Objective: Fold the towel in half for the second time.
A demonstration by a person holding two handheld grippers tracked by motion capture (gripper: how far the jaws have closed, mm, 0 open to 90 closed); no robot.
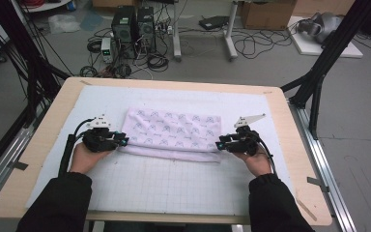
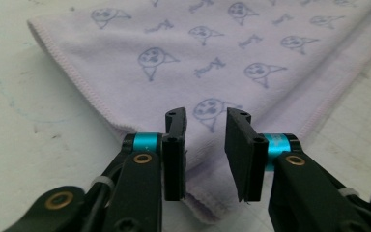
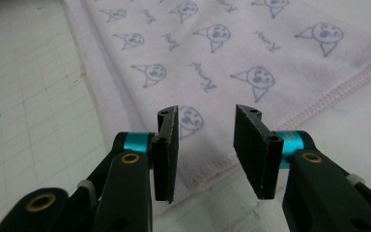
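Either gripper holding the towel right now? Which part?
Nothing held. Left gripper and right gripper both stand open over the towel's near corners.

Even, diffuse overhead light; no hard shadows. High view slightly soft and low in detail, white mat [image 1: 174, 183] bright, nearly washed out at 6 o'clock, floor dimmer toward 12 o'clock. Faint soft shadow under the towel [image 1: 174, 130] edge at 6 o'clock. Left gripper view: print on the towel [image 2: 212, 63] sharp at centre, blurring toward 12 o'clock; black jaws at 6 o'clock slightly soft, little sheen. Right gripper view: same, towel [image 3: 222, 58] stitching crisp at 3 o'clock, corners softened and stretched.
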